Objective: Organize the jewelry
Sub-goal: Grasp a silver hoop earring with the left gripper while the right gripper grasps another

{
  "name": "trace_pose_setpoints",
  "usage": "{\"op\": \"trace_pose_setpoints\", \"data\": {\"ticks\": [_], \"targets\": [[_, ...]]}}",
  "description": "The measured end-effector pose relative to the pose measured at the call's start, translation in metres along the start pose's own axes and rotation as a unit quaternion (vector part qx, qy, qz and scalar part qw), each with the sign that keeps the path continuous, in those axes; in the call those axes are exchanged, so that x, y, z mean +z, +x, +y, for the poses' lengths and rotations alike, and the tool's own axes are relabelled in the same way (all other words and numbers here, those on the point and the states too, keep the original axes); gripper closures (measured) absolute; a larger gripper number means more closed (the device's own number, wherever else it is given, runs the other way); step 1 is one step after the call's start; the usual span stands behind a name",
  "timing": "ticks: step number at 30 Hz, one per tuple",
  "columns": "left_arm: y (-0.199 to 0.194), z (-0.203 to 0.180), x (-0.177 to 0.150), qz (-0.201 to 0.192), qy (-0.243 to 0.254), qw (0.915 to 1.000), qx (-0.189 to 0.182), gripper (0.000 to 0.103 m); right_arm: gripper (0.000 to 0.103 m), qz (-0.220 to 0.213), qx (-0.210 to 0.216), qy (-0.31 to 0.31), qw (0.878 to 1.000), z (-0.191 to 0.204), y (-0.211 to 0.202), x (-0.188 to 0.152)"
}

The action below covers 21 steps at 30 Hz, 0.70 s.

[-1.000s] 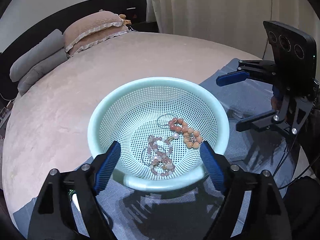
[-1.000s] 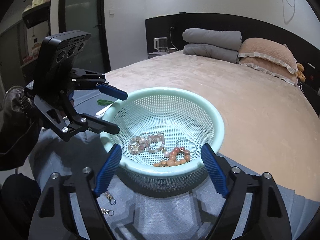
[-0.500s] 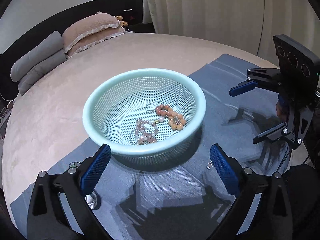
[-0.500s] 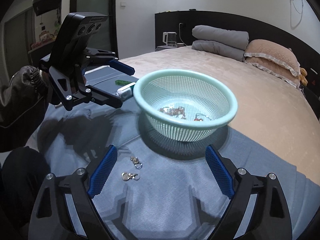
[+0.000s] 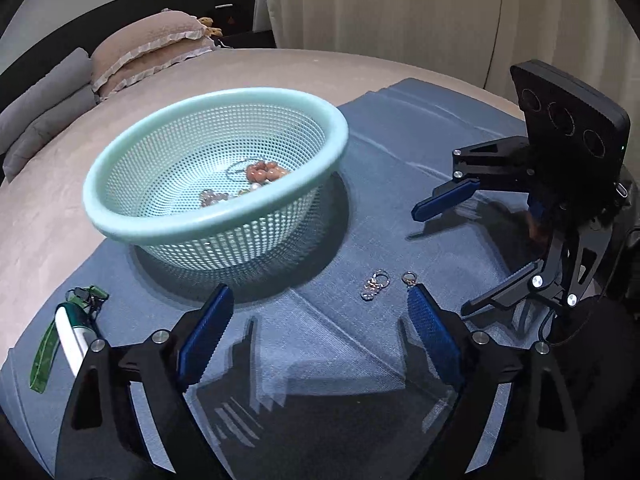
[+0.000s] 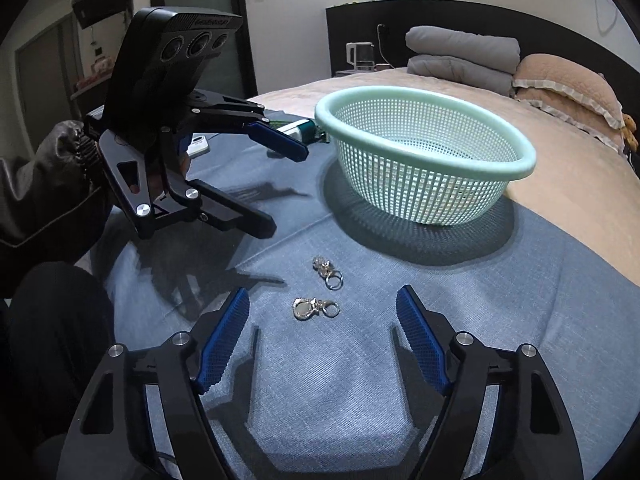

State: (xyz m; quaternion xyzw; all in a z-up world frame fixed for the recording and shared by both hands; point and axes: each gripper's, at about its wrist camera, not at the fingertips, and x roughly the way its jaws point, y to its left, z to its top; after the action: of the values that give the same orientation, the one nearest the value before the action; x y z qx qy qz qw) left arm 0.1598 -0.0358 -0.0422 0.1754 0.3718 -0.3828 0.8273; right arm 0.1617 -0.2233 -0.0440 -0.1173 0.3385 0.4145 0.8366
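Note:
A mint green perforated basket [image 5: 120, 220] [image 6: 524, 164] stands on a blue cloth [image 5: 400, 128] [image 6: 500, 300] on the bed. Inside it lie an orange bead bracelet [image 5: 264, 172] and a pink bead bracelet [image 5: 214, 197]. Two small silver clasp pieces lie on the cloth: one [image 6: 315, 308] just ahead of my right gripper [image 6: 322, 336], the other [image 6: 328, 271] a little farther. In the left wrist view they lie [image 5: 374, 285] near the right fingertip of my left gripper [image 5: 320, 320]. Both grippers are open and empty.
A green and white tube with a green strap [image 5: 74, 332] [image 6: 302, 130] lies on the cloth left of the basket. The beige bedspread [image 5: 100, 80], pillows [image 5: 152, 44] and folded grey blankets [image 6: 460, 56] lie beyond. A small white object [image 6: 198, 145] lies behind the left gripper.
Both grippers have pulled back and down from over the basket toward the near cloth. The silver clasp pieces have come into view between the right fingers. Both stay open.

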Motion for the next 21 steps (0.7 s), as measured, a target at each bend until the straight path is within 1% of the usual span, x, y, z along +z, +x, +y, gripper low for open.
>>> {"op": "trace_pose_setpoints", "data": {"ticks": [2, 3, 6, 9, 11, 12, 13, 14, 15, 16, 18, 19, 20, 21], "targets": [[0.008, -0.005, 0.000, 0.005, 0.006, 0.9999, -0.010, 0.019, 0.037, 0.007, -0.003, 0.001, 1.000, 0.000, 0.003, -0.001], [0.011, -0.008, 0.000, 0.007, 0.009, 0.9999, -0.013, 0.020, 0.040, 0.012, -0.006, 0.003, 1.000, 0.000, 0.005, -0.001], [0.021, -0.013, 0.001, 0.015, 0.021, 0.9995, -0.019, 0.033, 0.048, 0.031, -0.012, 0.010, 0.999, -0.001, 0.011, -0.001], [0.031, -0.015, 0.003, 0.028, 0.028, 0.9989, -0.027, 0.036, 0.055, 0.045, -0.011, 0.012, 0.999, 0.000, 0.018, -0.001], [0.034, -0.015, 0.004, 0.030, 0.035, 0.9985, -0.029, 0.036, 0.056, 0.044, -0.009, 0.011, 0.999, 0.000, 0.018, -0.001], [0.035, -0.014, 0.005, 0.029, 0.032, 0.9985, -0.034, 0.039, 0.059, 0.043, -0.008, 0.010, 0.999, 0.001, 0.018, -0.001], [0.036, -0.013, 0.006, 0.029, 0.027, 0.9984, -0.039, 0.043, 0.061, 0.043, -0.007, 0.009, 0.999, 0.002, 0.018, -0.002], [0.038, -0.011, 0.008, 0.031, 0.022, 0.9984, -0.041, 0.045, 0.066, 0.040, -0.007, 0.005, 0.999, 0.002, 0.018, -0.003], [0.040, -0.011, 0.009, 0.032, 0.020, 0.9985, -0.040, 0.052, 0.069, 0.041, -0.006, 0.002, 0.999, 0.004, 0.019, -0.003], [0.043, -0.011, 0.010, 0.035, 0.021, 0.9983, -0.042, 0.058, 0.070, 0.042, -0.006, 0.001, 0.999, 0.004, 0.020, -0.004], [0.047, -0.012, 0.011, 0.039, 0.025, 0.9981, -0.040, 0.062, 0.076, 0.044, -0.007, 0.004, 0.999, 0.004, 0.021, -0.004], [0.048, -0.014, 0.011, 0.039, 0.027, 0.9981, -0.039, 0.067, 0.080, 0.045, -0.007, 0.005, 0.999, 0.004, 0.021, -0.004], [0.048, -0.015, 0.011, 0.040, 0.027, 0.9980, -0.042, 0.072, 0.085, 0.045, -0.007, 0.006, 0.999, 0.004, 0.021, -0.005], [0.048, -0.016, 0.010, 0.040, 0.028, 0.9979, -0.043, 0.080, 0.089, 0.046, -0.010, 0.005, 0.999, 0.005, 0.022, -0.005]]}}
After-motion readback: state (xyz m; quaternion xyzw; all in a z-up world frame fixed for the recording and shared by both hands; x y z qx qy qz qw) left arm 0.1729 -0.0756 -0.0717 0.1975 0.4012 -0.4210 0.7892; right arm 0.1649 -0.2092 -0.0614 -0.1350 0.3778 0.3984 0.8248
